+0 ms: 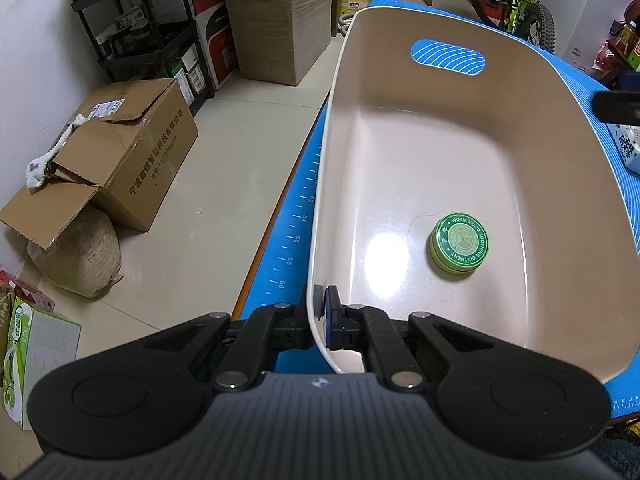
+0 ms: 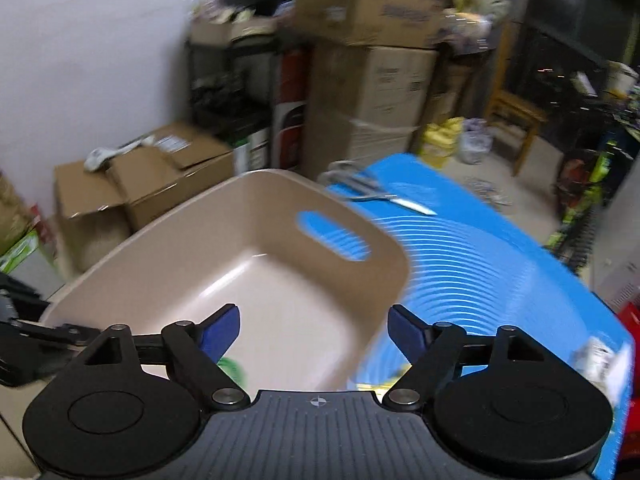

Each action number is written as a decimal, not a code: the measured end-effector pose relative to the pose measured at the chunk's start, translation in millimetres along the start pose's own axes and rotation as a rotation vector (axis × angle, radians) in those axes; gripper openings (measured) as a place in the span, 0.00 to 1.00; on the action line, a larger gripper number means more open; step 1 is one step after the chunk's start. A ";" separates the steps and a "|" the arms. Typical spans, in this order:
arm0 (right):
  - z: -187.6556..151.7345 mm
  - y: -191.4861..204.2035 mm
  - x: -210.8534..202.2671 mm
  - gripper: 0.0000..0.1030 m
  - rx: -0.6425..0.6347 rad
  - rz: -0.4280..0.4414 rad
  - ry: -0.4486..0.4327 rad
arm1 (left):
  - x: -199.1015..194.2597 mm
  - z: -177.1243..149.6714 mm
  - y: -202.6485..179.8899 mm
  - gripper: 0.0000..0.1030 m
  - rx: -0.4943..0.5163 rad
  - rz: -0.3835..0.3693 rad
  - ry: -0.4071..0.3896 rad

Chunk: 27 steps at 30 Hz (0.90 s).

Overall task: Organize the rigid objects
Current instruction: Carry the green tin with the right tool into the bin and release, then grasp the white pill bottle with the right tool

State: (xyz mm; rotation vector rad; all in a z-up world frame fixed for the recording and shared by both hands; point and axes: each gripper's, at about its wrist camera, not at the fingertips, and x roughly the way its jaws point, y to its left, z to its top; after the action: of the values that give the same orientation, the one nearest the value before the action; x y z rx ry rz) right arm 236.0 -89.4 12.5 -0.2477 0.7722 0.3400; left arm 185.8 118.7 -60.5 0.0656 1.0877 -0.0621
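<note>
A beige plastic bin (image 1: pixel 552 152) sits on a blue mat (image 1: pixel 296 216). A round green ointment tin (image 1: pixel 460 247) lies on the bin's floor near the front right. My left gripper (image 1: pixel 318 316) is shut on the bin's near left wall, one finger inside and one outside. My right gripper (image 2: pixel 314 330) is open and empty above the bin's (image 2: pixel 256 184) near right side. The green tin (image 2: pixel 234 368) shows just below its left finger. Scissors (image 2: pixel 368 192) lie on the mat (image 2: pixel 500 264) beyond the bin. The right view is blurred.
The table's left edge runs beside the bin, with floor below it. Cardboard boxes (image 1: pixel 120 160), a black shelf (image 1: pixel 140 32) and a bicycle (image 1: pixel 516 4) stand around the table. A white packet (image 1: pixel 630 148) lies on the mat right of the bin, and also shows in the right wrist view (image 2: pixel 600 360).
</note>
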 end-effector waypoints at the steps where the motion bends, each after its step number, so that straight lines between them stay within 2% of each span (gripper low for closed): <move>1: -4.2 -11.5 0.0 0.86 0.008 -0.018 0.005 | 0.1 0.2 -0.1 0.07 0.002 0.000 0.000; 5: -24.4 -51.6 9.0 0.86 0.054 -0.060 0.045 | 0.8 1.0 -1.6 0.07 0.002 0.002 0.002; 9: -45.8 -85.0 44.4 0.87 0.102 -0.077 0.136 | 1.2 1.3 -2.5 0.07 0.001 0.003 0.002; 18: -74.8 -101.2 100.7 0.85 0.046 -0.149 0.199 | 1.5 1.2 -1.4 0.08 0.006 0.008 0.007; 22: -78.1 -102.1 112.6 0.81 -0.013 -0.152 0.202 | 1.4 1.3 -1.8 0.08 0.004 0.009 0.006; 26: -82.6 -108.2 122.0 0.78 -0.012 -0.130 0.205 | 1.1 1.2 -3.0 0.08 0.007 0.015 0.005; 27: -82.5 -112.3 120.6 0.73 -0.004 -0.116 0.200 | 1.1 1.2 -3.0 0.08 0.008 0.016 0.006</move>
State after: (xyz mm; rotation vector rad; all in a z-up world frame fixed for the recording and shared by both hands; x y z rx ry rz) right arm 307.4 -195.3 -120.3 -0.3324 0.9496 0.2094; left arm 187.1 115.6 -61.0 0.0814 1.0925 -0.0518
